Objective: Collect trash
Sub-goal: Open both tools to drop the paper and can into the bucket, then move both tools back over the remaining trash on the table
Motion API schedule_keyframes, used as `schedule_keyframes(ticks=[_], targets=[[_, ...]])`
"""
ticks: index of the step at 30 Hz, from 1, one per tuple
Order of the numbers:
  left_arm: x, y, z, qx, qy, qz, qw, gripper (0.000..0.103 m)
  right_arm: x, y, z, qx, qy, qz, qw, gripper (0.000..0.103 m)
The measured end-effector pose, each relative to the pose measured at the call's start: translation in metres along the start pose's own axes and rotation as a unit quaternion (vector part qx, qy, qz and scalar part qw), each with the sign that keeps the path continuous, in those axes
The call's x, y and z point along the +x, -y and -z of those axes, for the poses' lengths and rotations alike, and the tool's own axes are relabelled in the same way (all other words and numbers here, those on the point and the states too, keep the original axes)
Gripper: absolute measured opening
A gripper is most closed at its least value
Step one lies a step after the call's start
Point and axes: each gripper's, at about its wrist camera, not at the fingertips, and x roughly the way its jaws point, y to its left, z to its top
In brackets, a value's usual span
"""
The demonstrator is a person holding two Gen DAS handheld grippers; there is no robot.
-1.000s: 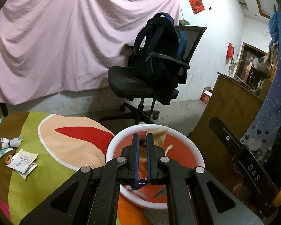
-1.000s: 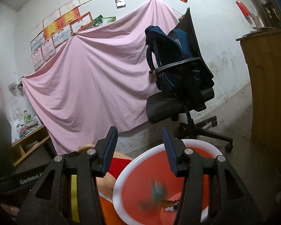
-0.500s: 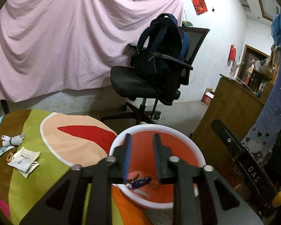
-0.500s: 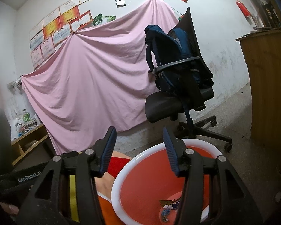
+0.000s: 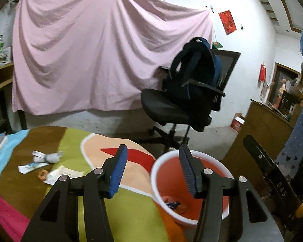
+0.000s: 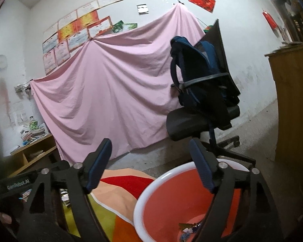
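1. On the multicoloured cloth (image 5: 74, 141) covering the work surface, everything for the task is lying within reach: this wide patchwork of green, brown and peach is serving as the sorting ground, with the pink sheet (image 5: 91, 60) hanging behind it as a backdrop.
2. At the cloth's right edge the red basin (image 5: 216, 169), white-rimmed, is sitting close to both grippers, probably so trash can be dropped in without a long reach.
3. The right gripper (image 6: 149, 161) is hanging over the basin's near rim, its jaws opening wide with nothing between them.
4. The left gripper (image 5: 153, 167) is hovering between cloth and basin, its jaws opening too and empty, pointing slightly down.
5. Inside the basin a few wrappers (image 5: 172, 203) are lying at the bottom, already collected.
6. Further left, the remaining trash (image 5: 44, 165), crumpled packets and paper scraps, is waiting on the cloth, well apart from the basin.
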Motion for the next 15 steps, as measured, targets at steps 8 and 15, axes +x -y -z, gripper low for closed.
schedule_keyframes(ticks=[8, 15], targets=[[-0.036, -0.046, 0.004, -0.022, 0.041, -0.051, 0.9977, 0.073, -0.001, -0.037, 0.004, -0.033, 0.038, -0.029, 0.998, 0.103], [-0.071, -0.084, 0.011, -0.030, 0.104, -0.105, 0.9885, 0.101, 0.001, -0.073, 0.009, -0.050, 0.058, -0.069, 0.995, 0.103]])
